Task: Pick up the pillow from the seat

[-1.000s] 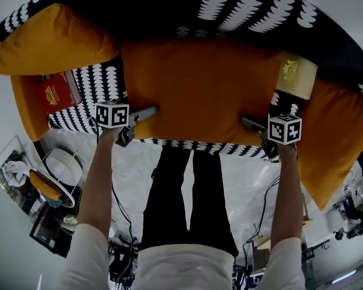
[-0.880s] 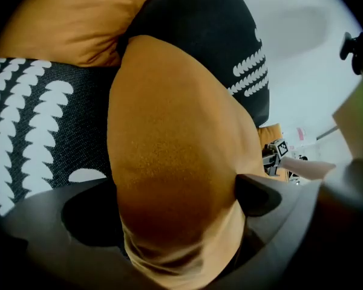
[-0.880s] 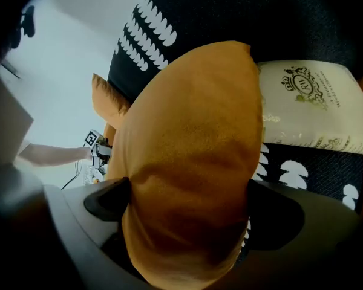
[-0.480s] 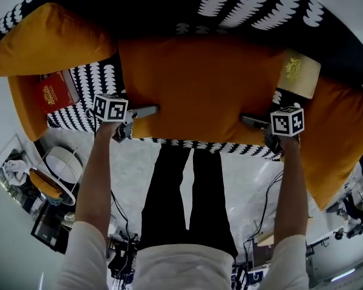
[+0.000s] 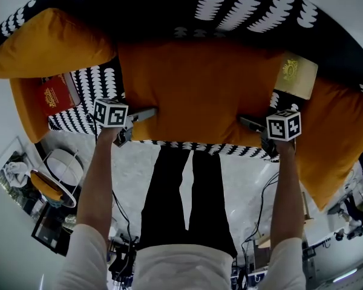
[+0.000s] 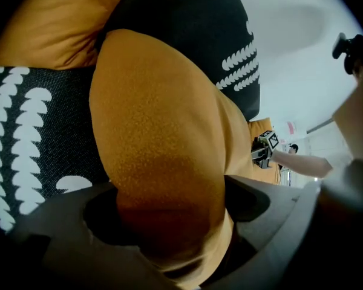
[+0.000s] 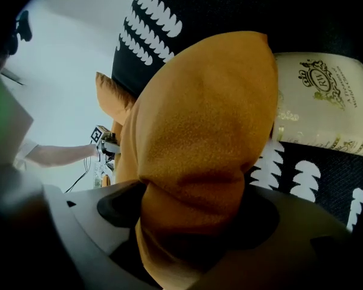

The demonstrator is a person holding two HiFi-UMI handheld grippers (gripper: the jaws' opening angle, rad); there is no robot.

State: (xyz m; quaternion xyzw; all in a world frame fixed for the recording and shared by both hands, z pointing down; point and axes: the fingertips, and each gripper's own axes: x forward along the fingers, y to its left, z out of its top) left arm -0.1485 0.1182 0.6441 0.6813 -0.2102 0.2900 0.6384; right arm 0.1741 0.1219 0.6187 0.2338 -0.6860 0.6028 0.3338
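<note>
A big orange pillow [image 5: 199, 89] lies across the black seat with the white pattern [image 5: 91, 83]. My left gripper [image 5: 149, 112] sits at the pillow's front left edge, my right gripper [image 5: 248, 123] at its front right edge. Both sets of jaws have just been closing with the pillow between them. The left gripper view shows the orange pillow [image 6: 163, 150] bunched and pinched inside the left gripper [image 6: 169, 222]. The right gripper view shows the same pillow [image 7: 199, 132] squeezed in the right gripper [image 7: 190, 222].
Another orange cushion [image 5: 42, 44] leans at the sofa's left end and one more [image 5: 339, 144] at the right. A red book [image 5: 55, 93] lies on the seat at left, a beige box [image 5: 295, 74] at right. My legs [image 5: 181, 192] stand against the sofa front.
Both grippers stay at the pillow's front edge, with the left marker cube shifted only slightly. The pillow lies where it did.
</note>
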